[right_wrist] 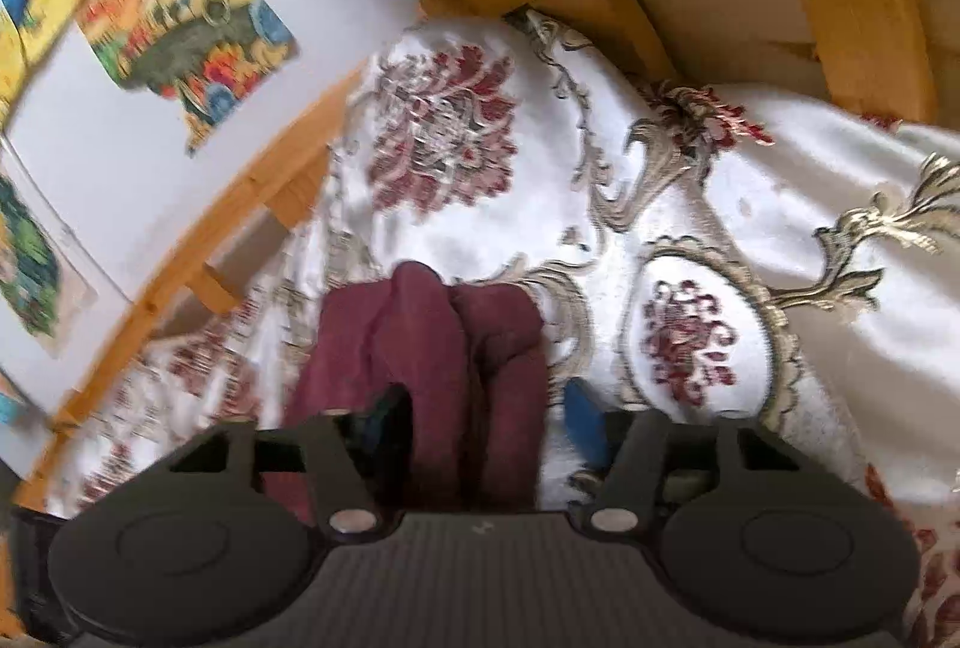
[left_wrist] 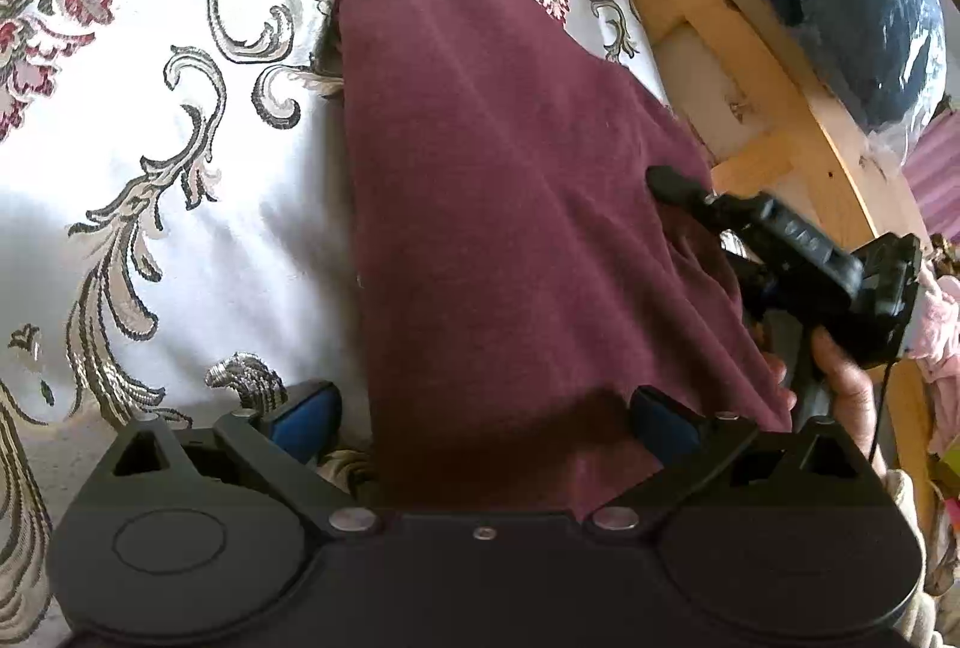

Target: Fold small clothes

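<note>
We noted left gripper (left_wrist: 480,408) jaws wide around maroon cloth (left_wrist: 510,168), not pinching; right gripper (right_wrist: 474,408) jaws half-open astride bunched edge at 6 o'clock. Advice: pinch both layers squarely.

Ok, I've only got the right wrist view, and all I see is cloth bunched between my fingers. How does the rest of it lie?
Observer: The left wrist view shows most of the cloth spread fairly flat on the bedspread, with its far hem straight.
Operator: And where's the left gripper?
Observer: The left gripper is at the cloth's near edge with its jaws wide open. One finger is beside the cloth and the other is over it.
</note>
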`<state>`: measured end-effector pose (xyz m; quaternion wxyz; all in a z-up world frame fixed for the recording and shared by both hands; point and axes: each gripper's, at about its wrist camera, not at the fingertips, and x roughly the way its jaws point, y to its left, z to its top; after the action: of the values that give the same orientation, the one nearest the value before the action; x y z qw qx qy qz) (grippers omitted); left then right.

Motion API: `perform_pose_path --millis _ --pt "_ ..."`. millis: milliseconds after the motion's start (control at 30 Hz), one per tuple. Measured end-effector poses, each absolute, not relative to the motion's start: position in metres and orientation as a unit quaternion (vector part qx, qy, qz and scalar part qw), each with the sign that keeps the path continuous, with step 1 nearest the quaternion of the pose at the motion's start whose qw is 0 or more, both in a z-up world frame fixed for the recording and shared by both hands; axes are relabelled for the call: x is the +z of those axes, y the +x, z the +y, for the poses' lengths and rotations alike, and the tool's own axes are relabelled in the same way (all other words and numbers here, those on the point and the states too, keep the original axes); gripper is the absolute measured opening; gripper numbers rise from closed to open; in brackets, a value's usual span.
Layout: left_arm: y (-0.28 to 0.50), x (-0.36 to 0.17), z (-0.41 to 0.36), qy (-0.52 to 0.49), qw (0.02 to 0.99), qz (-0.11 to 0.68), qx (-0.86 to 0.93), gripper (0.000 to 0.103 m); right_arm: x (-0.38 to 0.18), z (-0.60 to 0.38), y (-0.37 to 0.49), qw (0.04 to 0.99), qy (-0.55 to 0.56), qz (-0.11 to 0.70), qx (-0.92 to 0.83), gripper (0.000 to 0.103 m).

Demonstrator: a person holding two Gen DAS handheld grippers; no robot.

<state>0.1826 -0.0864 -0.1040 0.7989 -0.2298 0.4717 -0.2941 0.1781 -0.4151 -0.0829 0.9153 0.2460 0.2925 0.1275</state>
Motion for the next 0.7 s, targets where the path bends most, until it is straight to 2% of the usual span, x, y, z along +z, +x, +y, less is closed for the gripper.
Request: perform_pose_path --millis 100,233,700 --pt "0.182 -0.104 -0.084 -0.230 0.797 0.473 -0.296 0.102 -0.082 -0.412 0.177 0.917 0.239 0.294 0.125 0.055" --pt "0.181 -0.103 -0.086 -0.221 0.800 0.473 -0.297 0.102 -0.083 -0.412 0.176 0.914 0.248 0.292 0.135 0.043" --pt "0.180 -0.105 -0.080 -0.237 0.795 0.469 -0.303 0.102 -0.083 -0.408 0.178 0.918 0.241 0.292 0.117 0.049"
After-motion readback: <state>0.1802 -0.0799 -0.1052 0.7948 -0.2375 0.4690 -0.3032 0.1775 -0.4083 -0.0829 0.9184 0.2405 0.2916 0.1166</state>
